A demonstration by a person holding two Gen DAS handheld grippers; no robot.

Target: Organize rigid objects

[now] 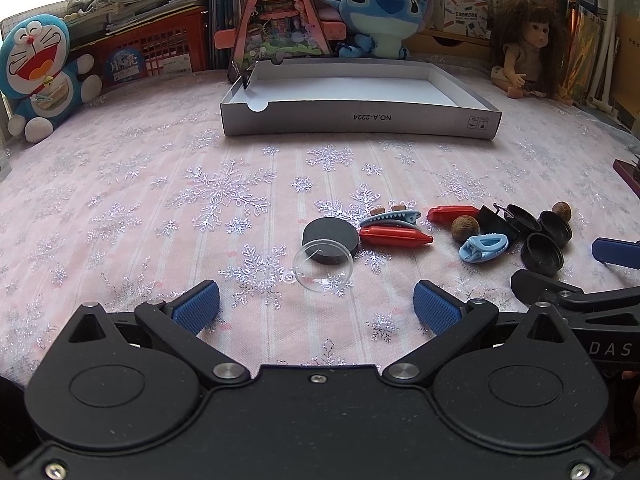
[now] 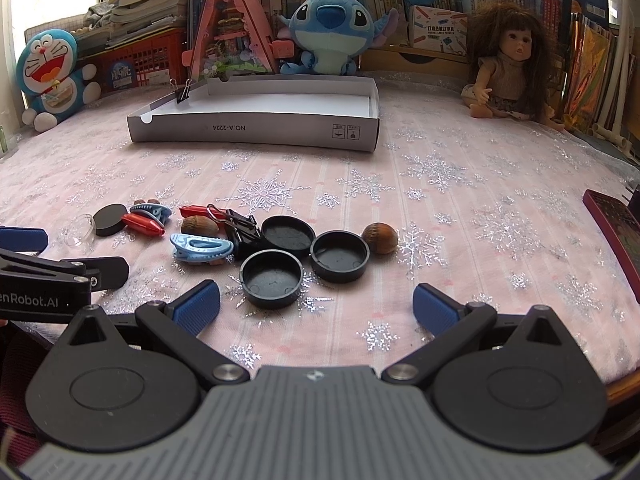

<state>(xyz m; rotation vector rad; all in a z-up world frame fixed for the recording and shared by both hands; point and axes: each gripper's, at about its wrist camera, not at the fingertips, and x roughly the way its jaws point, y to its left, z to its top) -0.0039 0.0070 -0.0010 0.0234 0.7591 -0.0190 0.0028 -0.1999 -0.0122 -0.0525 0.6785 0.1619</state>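
**Both grippers released above scattered small items**

The left gripper (image 1: 316, 306) and right gripper (image 2: 316, 306) were spread wide, grasping nothing. Ahead lay a clear dome (image 1: 323, 266), black disc (image 1: 330, 240), red capsules (image 1: 394, 237), clips (image 2: 202, 247) and caps (image 2: 271, 278); the white tray (image 1: 360, 120) stood well beyond.

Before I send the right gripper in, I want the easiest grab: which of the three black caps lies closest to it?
The front cap, just ahead of the right gripper near its left finger; the other two sit farther back, toward the binder clip and the nut.

Black-framed tongs (image 1: 316, 306) with blue ribbed pads (image 2: 198, 306), silver pivot screws, grey-ridged housing.
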